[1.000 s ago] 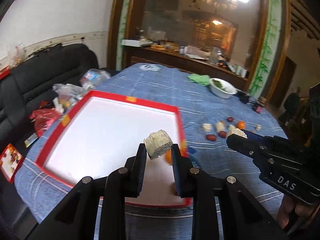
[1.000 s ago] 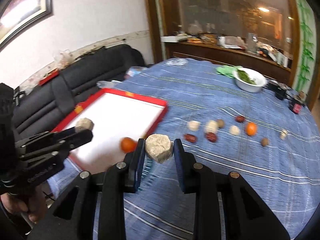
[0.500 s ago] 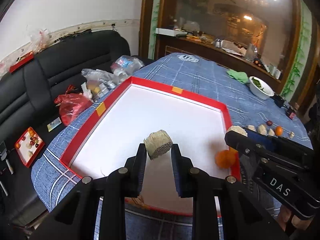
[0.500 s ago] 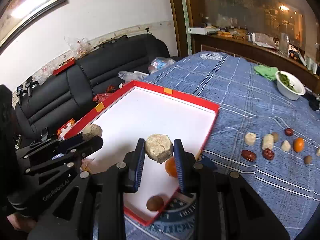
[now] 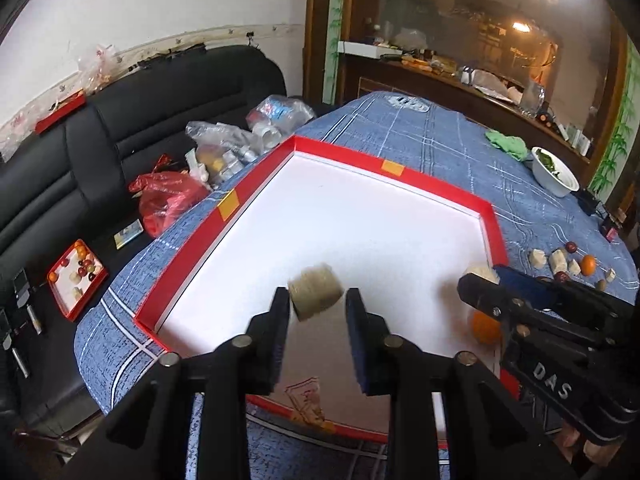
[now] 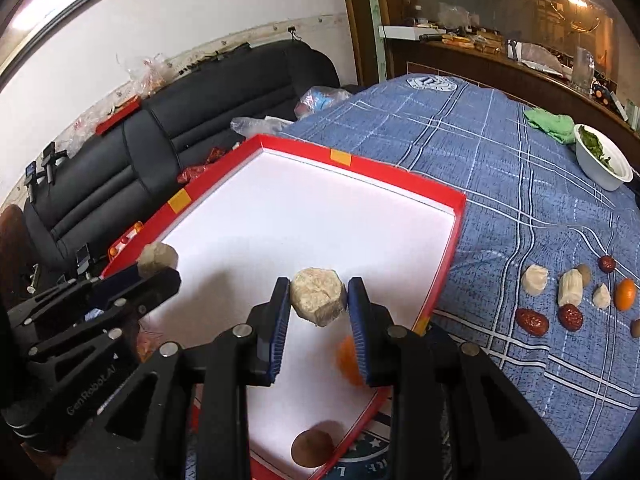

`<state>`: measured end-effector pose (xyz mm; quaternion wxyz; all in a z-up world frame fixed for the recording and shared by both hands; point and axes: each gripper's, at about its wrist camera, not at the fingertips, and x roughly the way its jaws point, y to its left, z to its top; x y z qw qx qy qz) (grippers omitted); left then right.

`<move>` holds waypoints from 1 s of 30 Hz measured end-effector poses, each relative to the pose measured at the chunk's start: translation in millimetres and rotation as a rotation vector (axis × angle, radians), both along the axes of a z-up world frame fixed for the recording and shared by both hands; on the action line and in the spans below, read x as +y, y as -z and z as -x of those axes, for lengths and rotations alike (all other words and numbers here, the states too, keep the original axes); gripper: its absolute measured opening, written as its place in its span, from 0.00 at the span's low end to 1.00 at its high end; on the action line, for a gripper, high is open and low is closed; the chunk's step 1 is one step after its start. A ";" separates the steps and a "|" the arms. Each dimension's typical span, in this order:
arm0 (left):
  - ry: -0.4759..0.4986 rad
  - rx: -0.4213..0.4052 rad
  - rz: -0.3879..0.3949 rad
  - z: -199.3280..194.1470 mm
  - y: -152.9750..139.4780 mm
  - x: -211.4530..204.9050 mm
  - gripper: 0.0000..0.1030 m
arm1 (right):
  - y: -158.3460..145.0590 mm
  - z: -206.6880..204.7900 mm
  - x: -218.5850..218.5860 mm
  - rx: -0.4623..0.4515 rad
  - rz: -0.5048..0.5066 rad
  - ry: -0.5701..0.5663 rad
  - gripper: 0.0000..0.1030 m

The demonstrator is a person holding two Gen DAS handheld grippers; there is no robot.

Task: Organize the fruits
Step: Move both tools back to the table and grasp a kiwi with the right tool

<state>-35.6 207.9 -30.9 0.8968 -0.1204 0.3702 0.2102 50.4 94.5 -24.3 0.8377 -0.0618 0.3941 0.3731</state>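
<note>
A pale, rough chunk [image 5: 316, 295] sits between the pads of the left hand-held gripper [image 5: 317, 312], blurred and clear of the right-hand pad: the jaws are opening and the piece looks to be dropping free over the near part of the white-floored red tray [image 5: 224, 236]. A second pale chunk [image 6: 318, 295] is clamped between the blue pads of the right hand-held gripper [image 6: 319, 312], held above the same tray toward its near right side. Already in the tray lie an orange fruit [image 6: 347, 362], partly hidden behind the right pad, and a round brown fruit [image 6: 312, 448] at the near edge. To the right, on the blue checked cloth of the table [image 6: 500, 152], more pieces wait in a loose cluster: pale chunks, red dates [image 6: 531, 321] and a small orange [image 6: 625, 293]; a white bowl of greens [image 6: 602, 164] stands farther off. The step in hand appears to be depositing both chunks into the tray. Next, the right jaws likely need to part low over a bare white patch, clear of the orange fruit, before either gripper goes back to the cluster.
</note>
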 end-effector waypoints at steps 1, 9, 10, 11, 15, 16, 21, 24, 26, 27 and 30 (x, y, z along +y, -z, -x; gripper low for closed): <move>-0.013 -0.008 0.000 2.3 -1.1 1.4 0.42 | 1.0 -0.3 0.3 0.004 0.000 -0.004 0.31; -0.007 -0.068 -0.016 0.8 -16.2 -16.4 0.63 | -6.6 5.8 -17.8 -0.018 -0.012 0.009 0.45; 0.004 -0.069 -0.022 -0.2 -17.8 -22.4 0.67 | -8.0 5.9 -23.5 -0.018 -0.018 0.016 0.45; 0.023 -0.075 -0.024 -1.8 -19.5 -29.4 0.68 | -10.1 6.9 -33.3 -0.026 -0.025 0.027 0.45; 0.164 -0.094 -0.029 -15.3 -25.3 -73.6 0.69 | -16.7 6.5 -81.6 -0.059 -0.037 0.102 0.45; 0.190 -0.096 -0.033 -18.6 -26.4 -82.6 0.69 | -17.1 4.1 -101.8 -0.061 -0.039 0.138 0.45; 0.381 -0.094 -0.045 -44.7 -24.4 -147.0 0.69 | -6.3 -20.4 -208.1 -0.059 -0.012 0.392 0.45; 0.413 -0.047 -0.024 -68.5 -13.5 -168.7 0.69 | 8.7 -41.0 -262.1 -0.022 0.020 0.525 0.45; 0.400 -0.014 -0.019 -86.9 -4.4 -178.1 0.69 | 18.4 -53.6 -284.2 0.005 0.040 0.564 0.45; 0.400 -0.004 -0.020 -93.0 -0.4 -180.0 0.69 | 21.2 -57.4 -288.9 0.013 0.038 0.568 0.45; 0.398 0.034 -0.034 -110.0 11.5 -190.9 0.68 | 30.3 -75.8 -295.0 0.032 0.052 0.569 0.44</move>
